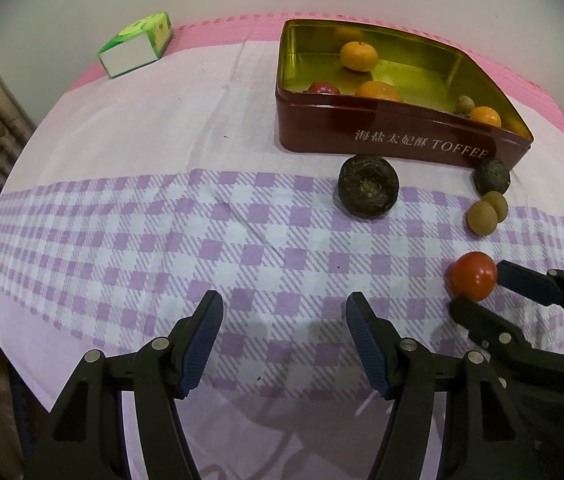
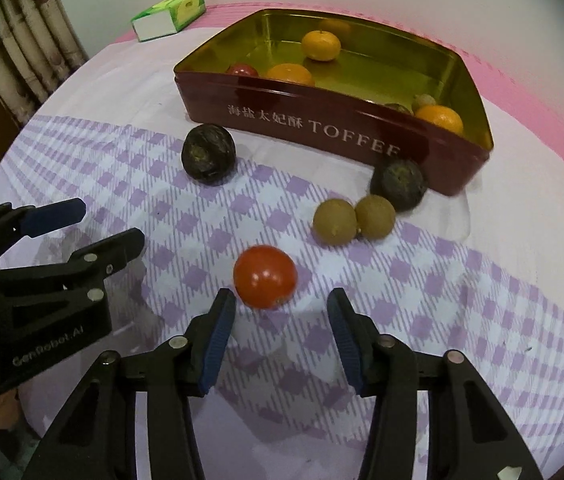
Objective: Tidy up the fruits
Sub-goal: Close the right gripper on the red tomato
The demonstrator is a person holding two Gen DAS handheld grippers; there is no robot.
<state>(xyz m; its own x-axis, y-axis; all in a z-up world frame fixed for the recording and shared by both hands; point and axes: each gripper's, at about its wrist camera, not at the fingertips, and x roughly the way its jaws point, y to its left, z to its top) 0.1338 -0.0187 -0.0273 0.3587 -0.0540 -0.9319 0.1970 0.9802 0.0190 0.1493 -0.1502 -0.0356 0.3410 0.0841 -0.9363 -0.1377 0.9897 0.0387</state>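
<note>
Bare cloth (image 1: pixel 162 208) lies open left of the dark fruit (image 1: pixel 368 190); the tin (image 1: pixel 382 140) blocks behind

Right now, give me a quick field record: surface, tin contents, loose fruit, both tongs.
surface: checked purple cloth
tin: red toffee tin, lid off
in tin: three oranges, one red fruit, small brownish pieces in the corner
loose fruit: red tomato, two brown round fruits touching each other, two dark wrinkled fruits, one of them against the tin
left tongs: open, nothing between
right tongs: open, tomato just ahead of the tips, not gripped
other: green tissue box at the far edge
</note>
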